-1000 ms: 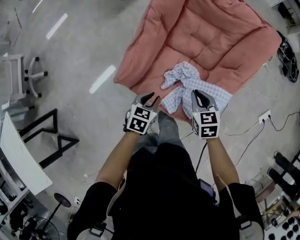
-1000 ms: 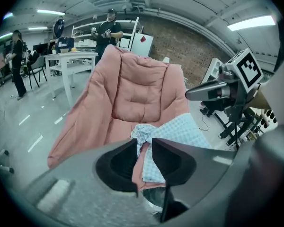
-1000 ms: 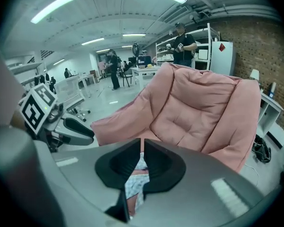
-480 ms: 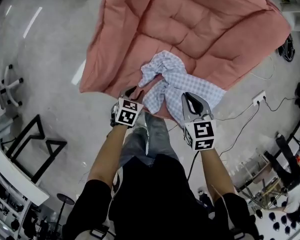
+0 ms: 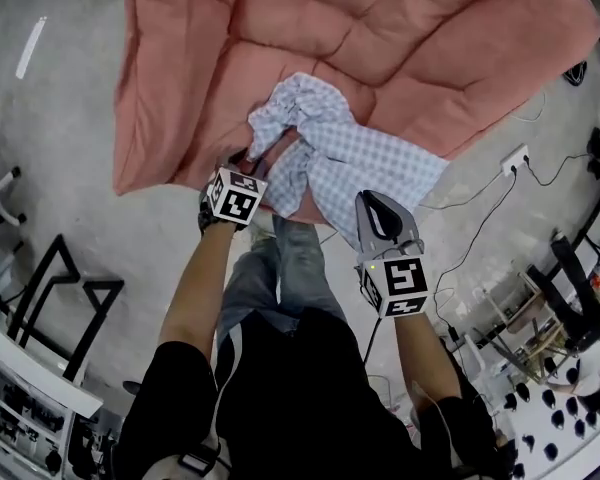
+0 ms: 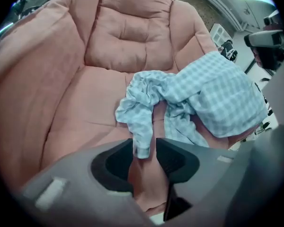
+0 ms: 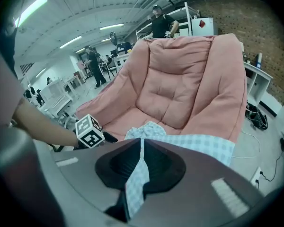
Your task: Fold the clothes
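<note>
A light-blue checked garment [image 5: 352, 154] lies crumpled on a big pink cushion chair [image 5: 410, 38]. My left gripper [image 5: 252, 160] is low at the garment's left side. In the left gripper view its jaws [image 6: 144, 145] have just been opening; a sleeve end [image 6: 141, 136] hangs in the gap, and the pads do not press on it. My right gripper [image 5: 375, 200] is at the garment's near right edge. In the right gripper view it [image 7: 142, 143] is shut on a strip of the checked cloth [image 7: 199, 143], which runs out between the jaws towards the pink chair [image 7: 180, 79].
The person's legs [image 5: 280, 268] stand at the chair's near edge. A white power strip [image 5: 515, 158] with cables lies on the floor to the right. A black metal frame [image 5: 70, 288] stands at the left. People [image 7: 161, 22] stand far behind the chair.
Both grippers have sunk towards the chair. The left one has gone forward to the garment's sleeve and its jaws stand wider. The right one keeps its hold on the cloth.
</note>
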A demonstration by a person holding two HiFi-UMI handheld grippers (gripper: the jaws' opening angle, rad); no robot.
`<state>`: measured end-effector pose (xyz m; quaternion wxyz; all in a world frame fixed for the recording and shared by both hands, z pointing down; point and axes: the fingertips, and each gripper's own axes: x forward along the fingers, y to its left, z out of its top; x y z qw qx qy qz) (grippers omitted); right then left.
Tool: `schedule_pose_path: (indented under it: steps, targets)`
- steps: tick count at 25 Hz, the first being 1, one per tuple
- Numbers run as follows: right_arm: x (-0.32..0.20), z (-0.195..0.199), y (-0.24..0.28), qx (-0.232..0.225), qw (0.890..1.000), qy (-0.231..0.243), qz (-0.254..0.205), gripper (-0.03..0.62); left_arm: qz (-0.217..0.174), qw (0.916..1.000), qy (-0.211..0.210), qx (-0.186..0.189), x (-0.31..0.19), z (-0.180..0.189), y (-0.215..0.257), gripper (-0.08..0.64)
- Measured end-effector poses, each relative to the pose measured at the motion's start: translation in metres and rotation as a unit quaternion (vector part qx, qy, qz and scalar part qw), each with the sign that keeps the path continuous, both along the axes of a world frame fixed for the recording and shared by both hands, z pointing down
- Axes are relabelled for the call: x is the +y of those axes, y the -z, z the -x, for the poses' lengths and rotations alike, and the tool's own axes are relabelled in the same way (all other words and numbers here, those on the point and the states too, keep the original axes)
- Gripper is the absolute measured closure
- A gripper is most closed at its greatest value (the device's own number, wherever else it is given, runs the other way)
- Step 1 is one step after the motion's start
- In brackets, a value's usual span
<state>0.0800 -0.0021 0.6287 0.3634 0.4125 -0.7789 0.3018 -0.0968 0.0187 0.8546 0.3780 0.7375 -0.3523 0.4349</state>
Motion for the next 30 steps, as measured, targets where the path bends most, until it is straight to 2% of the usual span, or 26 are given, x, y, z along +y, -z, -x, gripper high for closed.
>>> schedule_pose_path:
  steps: [7,8,10,13,17,21,25,30]
  targets:
    - [0.002,0.001,-0.007,0.004,1.000,-0.005,0.007,0.566,0.027,0.9996,-0.001,-0.004,0.001,-0.005,-0.014,0.397]
    - [0.003,0.003,-0.007,0.004,1.000,-0.004,0.008,0.566,0.030,0.9995,-0.002,-0.007,0.002,-0.003,-0.016,0.413]
    - [0.002,0.007,-0.007,0.004,1.000,-0.001,0.010,0.569,0.034,0.9993,0.002,-0.014,0.002,0.002,-0.018,0.537]
    - [-0.001,0.009,-0.004,0.005,1.000,0.001,0.010,0.572,0.030,0.9995,0.005,-0.014,-0.003,0.006,-0.009,0.545]
    - [-0.011,0.015,0.011,0.007,1.000,0.006,0.003,0.572,-0.007,0.9997,-0.009,-0.020,-0.023,0.015,0.030,0.545]
    - [-0.028,0.025,0.037,-0.001,1.000,0.011,-0.009,0.572,-0.053,0.9968,-0.042,-0.043,-0.054,0.029,0.088,0.546]
    - [-0.053,0.034,0.073,-0.014,0.999,0.018,-0.030,0.572,-0.096,0.9902,-0.073,-0.070,-0.087,0.045,0.155,0.546]
    - [-0.085,0.053,0.104,-0.043,0.997,0.034,-0.055,0.572,-0.147,0.9786,-0.093,-0.110,-0.127,0.072,0.234,0.546]
